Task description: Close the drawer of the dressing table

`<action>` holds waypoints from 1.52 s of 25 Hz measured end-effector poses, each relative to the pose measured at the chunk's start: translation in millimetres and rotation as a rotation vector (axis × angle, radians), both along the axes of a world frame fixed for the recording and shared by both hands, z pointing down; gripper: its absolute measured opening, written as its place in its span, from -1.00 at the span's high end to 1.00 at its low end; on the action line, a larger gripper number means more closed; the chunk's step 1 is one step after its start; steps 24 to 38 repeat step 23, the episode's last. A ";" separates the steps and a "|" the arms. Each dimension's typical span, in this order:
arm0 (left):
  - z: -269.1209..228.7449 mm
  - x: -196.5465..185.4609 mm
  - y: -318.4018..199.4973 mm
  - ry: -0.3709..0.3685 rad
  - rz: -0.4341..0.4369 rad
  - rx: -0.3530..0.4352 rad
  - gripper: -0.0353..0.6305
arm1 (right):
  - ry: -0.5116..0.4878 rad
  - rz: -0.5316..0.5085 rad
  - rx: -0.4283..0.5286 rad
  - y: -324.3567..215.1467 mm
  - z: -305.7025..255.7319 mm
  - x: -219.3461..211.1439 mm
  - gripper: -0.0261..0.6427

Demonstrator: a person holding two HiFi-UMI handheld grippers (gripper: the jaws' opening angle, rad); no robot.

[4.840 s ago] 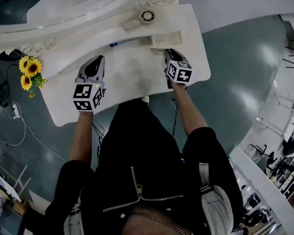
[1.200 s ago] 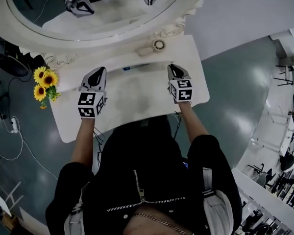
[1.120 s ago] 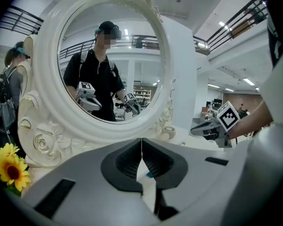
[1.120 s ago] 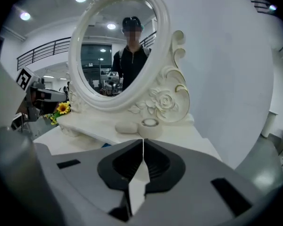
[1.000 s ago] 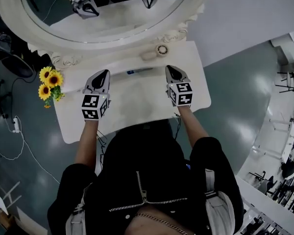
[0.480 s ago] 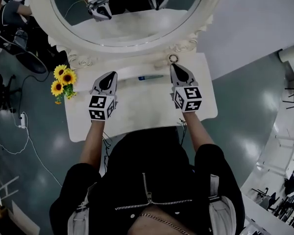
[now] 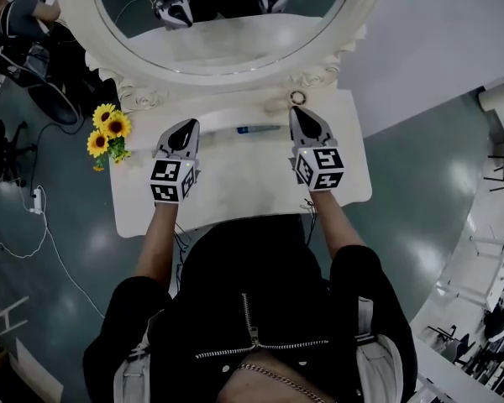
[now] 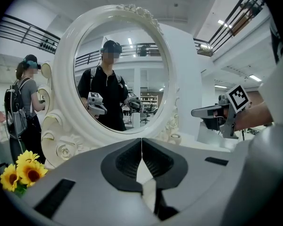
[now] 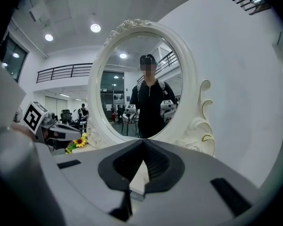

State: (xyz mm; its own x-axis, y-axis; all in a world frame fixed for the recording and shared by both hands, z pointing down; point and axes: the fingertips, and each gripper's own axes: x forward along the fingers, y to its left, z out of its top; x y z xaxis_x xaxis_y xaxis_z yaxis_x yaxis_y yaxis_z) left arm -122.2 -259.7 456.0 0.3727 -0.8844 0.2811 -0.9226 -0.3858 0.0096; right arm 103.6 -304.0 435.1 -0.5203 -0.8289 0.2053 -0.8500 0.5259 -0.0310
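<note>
1. Left gripper (image 7: 187, 128): jaws together, nothing between them, above the desk (image 7: 235, 187).
2. Right gripper (image 7: 299, 113): jaws together, nothing between them.
3. Drawer: cannot be made out in any view.
4. Oval mirror (image 7: 223, 23): ahead of both jaws.
5. Sunflowers (image 7: 107, 133): left of the left jaws.
6. Small blue item (image 7: 256, 129): between the two grippers' jaws.

mirror (image 7: 223, 36) at the back of the dressing table (image 7: 235, 183), sunflowers (image 7: 107, 133) at its left.

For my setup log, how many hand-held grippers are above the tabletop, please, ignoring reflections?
2: left hand-held gripper above the tabletop, left half; right hand-held gripper above its right half; none hidden.
</note>
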 end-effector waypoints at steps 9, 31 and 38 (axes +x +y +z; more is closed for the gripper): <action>1.2 -1.3 -0.1 0.001 -0.007 -0.001 0.83 | 0.005 -0.008 0.000 -0.1 2.7 -0.8 0.91; 3.4 -0.9 -2.0 -0.003 -0.014 -0.004 0.83 | 0.003 -0.018 -0.016 -2.3 12.6 -1.2 0.91; 3.4 -0.9 -2.0 -0.003 -0.014 -0.004 0.83 | 0.003 -0.018 -0.016 -2.3 12.6 -1.2 0.91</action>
